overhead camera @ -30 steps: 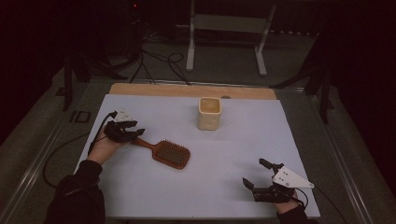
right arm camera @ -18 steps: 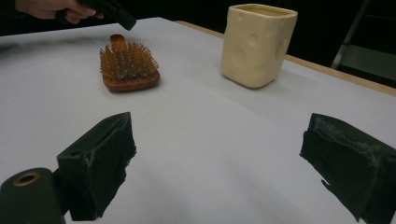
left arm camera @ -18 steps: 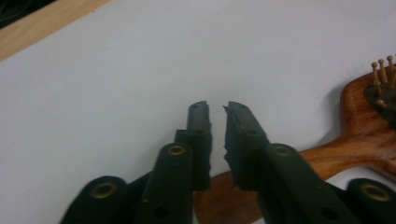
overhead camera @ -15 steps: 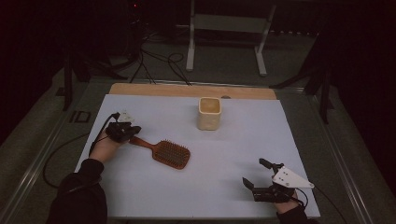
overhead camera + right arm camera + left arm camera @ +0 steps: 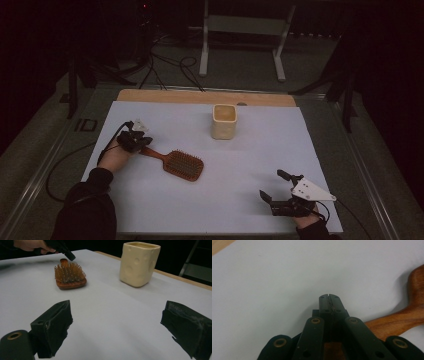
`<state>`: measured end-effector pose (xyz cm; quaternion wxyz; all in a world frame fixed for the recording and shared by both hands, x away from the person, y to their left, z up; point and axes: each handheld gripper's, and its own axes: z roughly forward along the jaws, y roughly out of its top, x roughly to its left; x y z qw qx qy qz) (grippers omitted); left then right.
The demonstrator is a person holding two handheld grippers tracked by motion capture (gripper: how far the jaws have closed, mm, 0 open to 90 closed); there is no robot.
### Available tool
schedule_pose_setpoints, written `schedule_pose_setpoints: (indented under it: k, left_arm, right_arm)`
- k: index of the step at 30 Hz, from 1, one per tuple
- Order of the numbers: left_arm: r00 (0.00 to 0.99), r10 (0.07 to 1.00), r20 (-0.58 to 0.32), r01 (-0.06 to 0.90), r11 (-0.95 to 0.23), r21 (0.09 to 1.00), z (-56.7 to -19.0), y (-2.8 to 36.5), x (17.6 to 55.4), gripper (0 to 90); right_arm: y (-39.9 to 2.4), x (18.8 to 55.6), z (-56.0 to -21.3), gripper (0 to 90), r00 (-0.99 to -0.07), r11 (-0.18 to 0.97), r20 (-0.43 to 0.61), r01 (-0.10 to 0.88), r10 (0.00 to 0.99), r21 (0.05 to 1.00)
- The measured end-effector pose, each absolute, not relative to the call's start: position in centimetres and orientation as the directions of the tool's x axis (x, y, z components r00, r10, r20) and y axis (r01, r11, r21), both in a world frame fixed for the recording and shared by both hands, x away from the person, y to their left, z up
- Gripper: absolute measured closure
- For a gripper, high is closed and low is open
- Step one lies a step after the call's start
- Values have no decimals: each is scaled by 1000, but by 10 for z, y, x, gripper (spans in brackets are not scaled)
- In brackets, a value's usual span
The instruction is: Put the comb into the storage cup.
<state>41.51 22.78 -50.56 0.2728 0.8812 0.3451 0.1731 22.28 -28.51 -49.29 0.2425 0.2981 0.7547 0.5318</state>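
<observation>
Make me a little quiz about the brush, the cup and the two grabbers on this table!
1. True or false: the hairbrush lies bristles up on the table.
2. Which one has its jaws wide open? A: left gripper. B: right gripper.
3. Fill in the gap: the cream cup stands ___ (upright or tipped over).

Key: 1 true; 2 B; 3 upright.

Left hand-held gripper jaws just closed together, right hand-held gripper wide open
</observation>
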Motion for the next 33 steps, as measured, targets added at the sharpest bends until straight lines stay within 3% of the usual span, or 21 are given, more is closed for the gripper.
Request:
schedule_pose_setpoints:
  k: [13, 33]
  left_arm:
    - [708, 700, 92, 551, -629, 548, -509, 227, 410, 900]
    - [740, 668, 76, 543, -660, 519, -506, 234, 371, 900]
  right_arm:
    - [-285, 224, -493, 85, -705, 253, -45, 193, 708, 948]
    - [-285, 223, -491, 85, -706, 245, -39, 193, 707, 950]
